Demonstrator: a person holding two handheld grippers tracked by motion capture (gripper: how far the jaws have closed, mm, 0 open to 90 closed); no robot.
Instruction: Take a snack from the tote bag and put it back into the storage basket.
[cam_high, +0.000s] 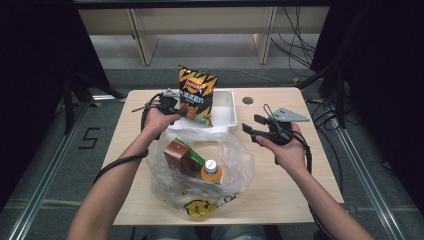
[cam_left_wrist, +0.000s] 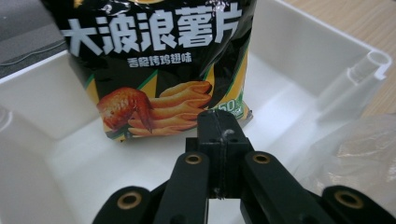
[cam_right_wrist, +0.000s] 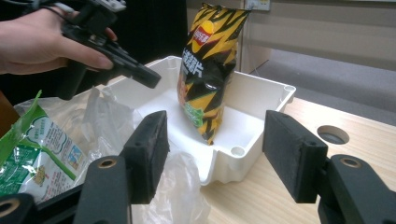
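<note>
Where stood upright, glossy crinkled chip bag (cam_high: 198, 95)

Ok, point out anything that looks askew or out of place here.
The chip bag stands upright on its bottom edge in the white bin, apparently unheld: the shut left tool sits just in front of it. It could tip. Nothing looks spilled or damaged.

The top of the chip bag (cam_left_wrist: 156, 70) is cut off by the upper edge in the left gripper view. Beyond the closed jaws, the white bin (cam_left_wrist: 299, 56) is cropped at both sides. The bottle (cam_high: 211, 171) label is too small to be read.
</note>
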